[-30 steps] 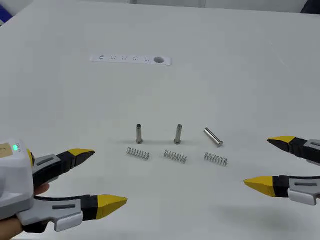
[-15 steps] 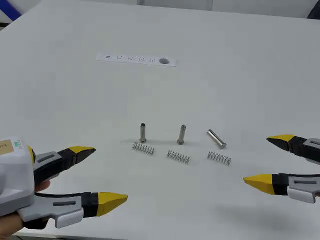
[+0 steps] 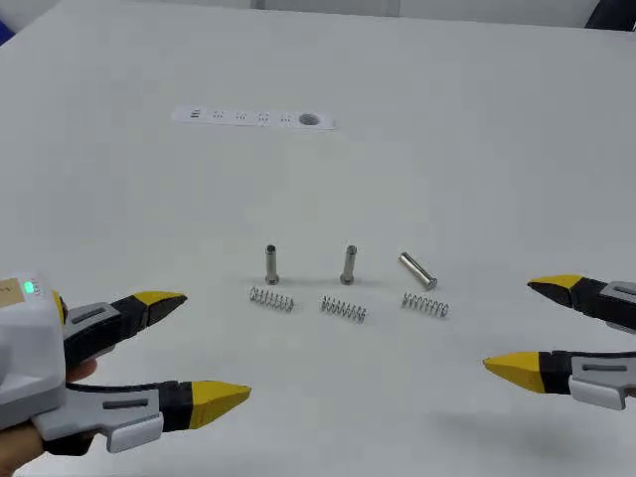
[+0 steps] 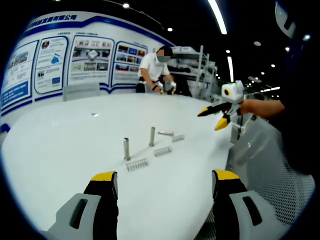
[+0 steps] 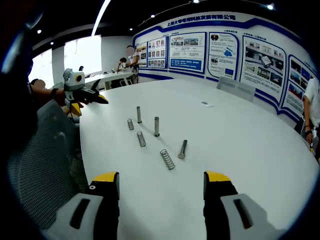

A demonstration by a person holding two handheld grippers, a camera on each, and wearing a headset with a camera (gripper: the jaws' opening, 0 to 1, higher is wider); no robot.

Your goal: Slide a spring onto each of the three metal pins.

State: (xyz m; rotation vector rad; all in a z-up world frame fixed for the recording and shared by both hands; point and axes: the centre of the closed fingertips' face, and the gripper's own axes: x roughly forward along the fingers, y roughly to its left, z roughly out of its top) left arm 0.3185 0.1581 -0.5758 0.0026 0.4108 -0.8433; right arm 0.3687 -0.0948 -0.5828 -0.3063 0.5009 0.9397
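Presently, the left gripper (image 3: 219, 346) hangs above the white table (image 3: 477, 149) at 8 o'clock from the row of parts, its jaws spread wide with nothing between them. The right gripper (image 3: 506, 325) hangs at 4 o'clock from the row, jaws likewise parted and empty. Three pins stand in line mid-table. The left pin (image 3: 271, 264) and middle pin (image 3: 349, 264) are upright. The right pin (image 3: 417, 270), at 3 o'clock from the middle one, lies flat and skewed. At 6 o'clock of each pin lies a loose spring: left spring (image 3: 271, 298), middle spring (image 3: 344, 309), right spring (image 3: 424, 305), each near its pin, none on a pin. A white socket strip (image 3: 253, 118) lies at 12 o'clock, well apart
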